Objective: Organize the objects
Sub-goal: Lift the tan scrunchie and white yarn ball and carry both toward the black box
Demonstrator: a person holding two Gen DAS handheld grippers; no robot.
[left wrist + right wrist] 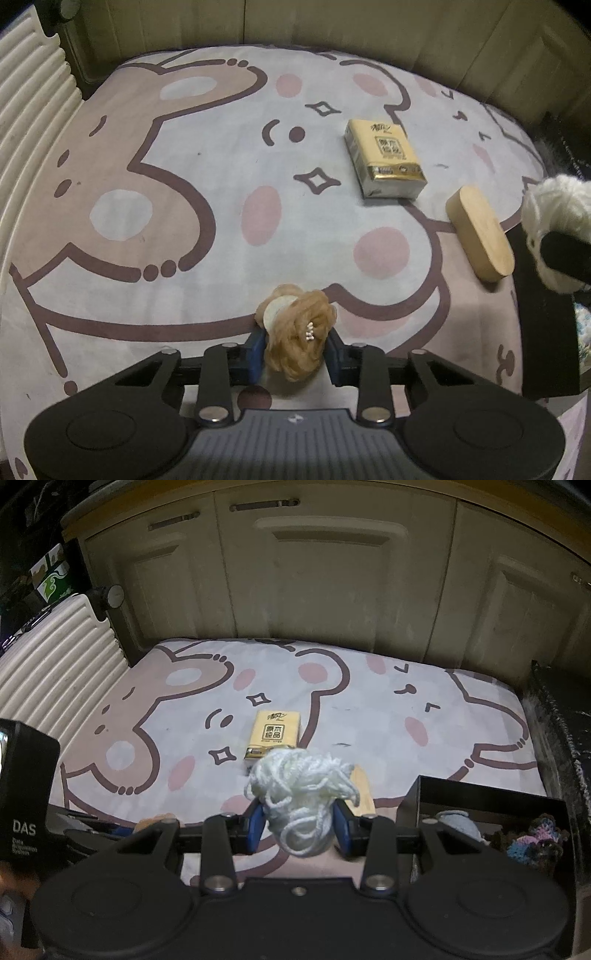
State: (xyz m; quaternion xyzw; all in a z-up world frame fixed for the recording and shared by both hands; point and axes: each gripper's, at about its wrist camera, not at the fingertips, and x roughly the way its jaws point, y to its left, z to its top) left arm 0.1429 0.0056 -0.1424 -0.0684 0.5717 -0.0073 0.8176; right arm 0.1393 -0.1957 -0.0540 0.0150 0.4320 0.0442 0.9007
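Note:
My left gripper (295, 350) is shut on a tan yarn ball (297, 336) with a pale round core, low over the cartoon bear mat (184, 184). Both blue pads (256, 354) press into the ball's sides. A white yarn ball (299, 786) is squeezed in my right gripper (301, 827), held above the mat's near edge. The left wrist view catches this white yarn ball (554, 218) at its right edge. A yellow tissue pack (384, 162) (275, 734) lies mid-mat. An oval wooden block (480, 232) (364, 790) lies beside it.
A black open box (480, 805) (543, 332) stands at the mat's right, holding a pale blue piece (458, 821) and multicoloured crochet pieces (535, 838). A ribbed white panel (29, 110) borders the left side. Cream cabinet doors (332, 572) close off the back.

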